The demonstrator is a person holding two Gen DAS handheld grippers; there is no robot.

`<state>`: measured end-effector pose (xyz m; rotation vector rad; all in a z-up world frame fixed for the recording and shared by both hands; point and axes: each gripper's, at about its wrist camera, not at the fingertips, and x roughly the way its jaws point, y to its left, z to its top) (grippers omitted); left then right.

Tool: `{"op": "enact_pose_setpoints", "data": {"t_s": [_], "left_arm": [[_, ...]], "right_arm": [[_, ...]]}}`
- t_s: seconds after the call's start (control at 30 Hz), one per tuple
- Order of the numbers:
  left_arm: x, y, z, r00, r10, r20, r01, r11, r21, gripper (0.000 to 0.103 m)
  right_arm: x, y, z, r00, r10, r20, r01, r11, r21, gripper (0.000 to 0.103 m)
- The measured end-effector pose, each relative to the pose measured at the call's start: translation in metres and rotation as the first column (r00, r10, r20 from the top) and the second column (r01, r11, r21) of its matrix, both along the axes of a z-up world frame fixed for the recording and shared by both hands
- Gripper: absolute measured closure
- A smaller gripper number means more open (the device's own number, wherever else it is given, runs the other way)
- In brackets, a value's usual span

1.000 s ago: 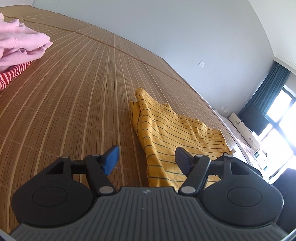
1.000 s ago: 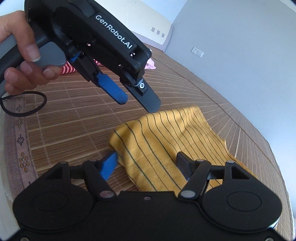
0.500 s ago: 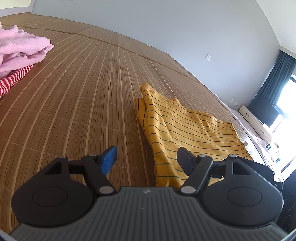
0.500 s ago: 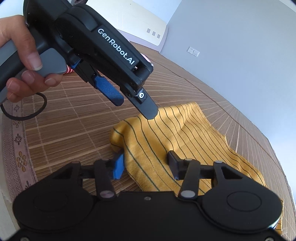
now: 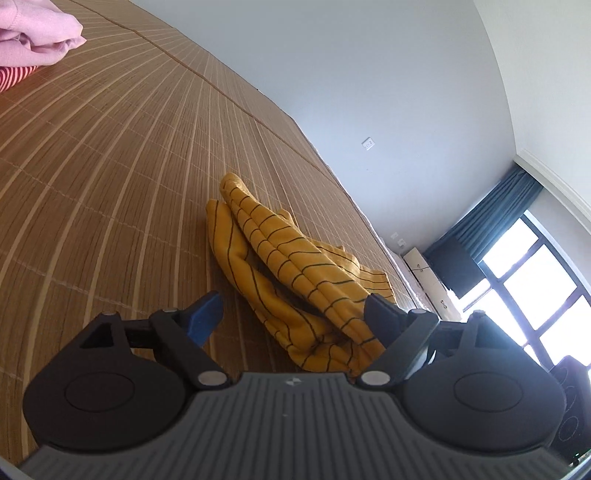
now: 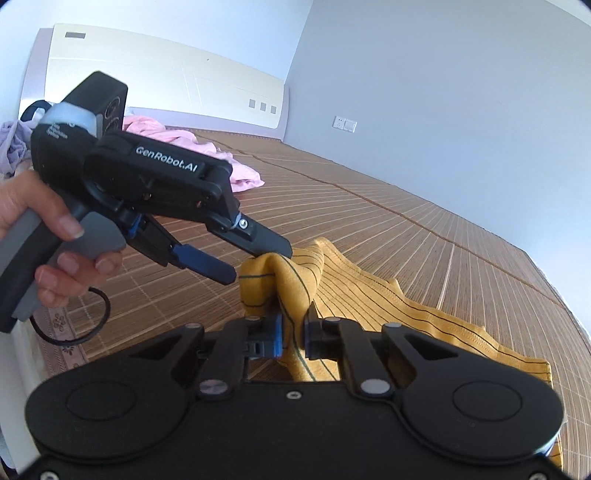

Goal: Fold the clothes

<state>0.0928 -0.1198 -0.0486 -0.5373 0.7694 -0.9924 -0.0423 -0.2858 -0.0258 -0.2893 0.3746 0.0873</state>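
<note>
Bamboo mat (image 6: 424,229) beneath, my right gripper (image 6: 291,328) pinches the yellow striped shirt (image 6: 369,295), so my wide-open left gripper (image 6: 255,258) should clamp the adjacent bunched edge squarely.

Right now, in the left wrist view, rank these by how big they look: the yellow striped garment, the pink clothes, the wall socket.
1. yellow striped garment, though nearest the camera
2. pink clothes, partly cut off at the frame edge
3. wall socket

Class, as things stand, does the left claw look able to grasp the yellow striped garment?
Probably yes: the left claw is open at the yellow striped garment, nothing between them.
</note>
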Motion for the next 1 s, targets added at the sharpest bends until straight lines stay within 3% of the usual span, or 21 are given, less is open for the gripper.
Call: {"op": "enact_pose_setpoints", "data": {"t_s": [0.1, 0.23, 0.33, 0.47, 0.53, 0.57, 0.6, 0.63, 0.7, 0.8, 0.87, 0.93, 0.97, 1.0], "left_arm": [[0.003, -0.004, -0.011, 0.995, -0.043, -0.092, 0.036, 0.996, -0.08, 0.016], [0.008, -0.011, -0.028, 0.971, -0.076, -0.225, 0.05, 0.991, -0.122, 0.015], [0.005, -0.015, -0.029, 0.975, -0.083, -0.206, 0.06, 0.992, -0.113, 0.015], [0.005, -0.017, -0.029, 0.977, -0.094, -0.193, 0.075, 0.992, -0.1, 0.017], [0.005, -0.019, -0.028, 0.98, -0.084, -0.18, 0.075, 0.995, -0.06, 0.03], [0.005, -0.021, -0.028, 0.983, -0.071, -0.171, 0.068, 0.997, -0.025, 0.052], [0.005, -0.021, -0.029, 0.985, -0.058, -0.16, 0.059, 0.998, 0.001, 0.068], [0.005, -0.02, -0.03, 0.986, -0.052, -0.158, 0.054, 0.999, 0.008, 0.069], [0.007, -0.018, -0.031, 0.983, -0.047, -0.178, 0.045, 0.999, -0.016, 0.077], [0.006, -0.018, -0.024, 0.986, -0.055, -0.156, 0.05, 0.998, -0.036, 0.079], [0.003, -0.02, -0.018, 0.988, -0.063, -0.139, 0.058, 0.997, -0.043, 0.08], [0.003, -0.024, -0.012, 0.989, -0.074, -0.129, 0.069, 0.997, -0.042, 0.08], [0.003, -0.027, -0.006, 0.99, -0.078, -0.121, 0.074, 0.997, -0.037, 0.08], [0.003, -0.032, 0.001, 0.991, -0.084, -0.105, 0.082, 0.996, -0.029, 0.08]], "right_arm": [[-0.013, -0.003, 0.004, 1.0, 0.013, -0.002, -0.013, 1.0, 0.026, 0.092], [-0.03, 0.001, 0.0, 0.999, 0.046, -0.018, -0.046, 0.999, -0.01, 0.092], [-0.04, 0.007, -0.005, 0.998, 0.063, -0.028, -0.065, 0.997, -0.046, 0.092], [-0.046, 0.004, -0.006, 0.997, 0.067, -0.041, -0.068, 0.997, -0.023, 0.092], [-0.048, 0.005, -0.005, 0.997, 0.071, -0.035, -0.073, 0.996, -0.048, 0.091], [-0.047, 0.007, -0.006, 0.996, 0.074, -0.039, -0.076, 0.995, -0.06, 0.089], [-0.043, 0.009, -0.011, 0.996, 0.075, -0.038, -0.078, 0.995, -0.07, 0.083], [-0.041, 0.011, -0.014, 0.996, 0.077, -0.036, -0.079, 0.993, -0.082, 0.08], [-0.04, 0.015, -0.019, 0.996, 0.078, -0.034, -0.082, 0.99, -0.116, 0.062], [-0.039, 0.023, -0.027, 0.995, 0.091, -0.029, -0.095, 0.979, -0.182, 0.047], [-0.038, 0.029, -0.032, 0.995, 0.101, -0.02, -0.103, 0.969, -0.226, 0.044], [-0.035, 0.034, -0.034, 0.996, 0.091, -0.003, -0.089, 0.96, -0.267, 0.046], [-0.034, 0.034, -0.034, 0.996, 0.083, 0.004, -0.079, 0.958, -0.275, 0.063], [-0.033, 0.032, -0.031, 0.997, 0.076, 0.008, -0.072, 0.964, -0.255, 0.087]]}}
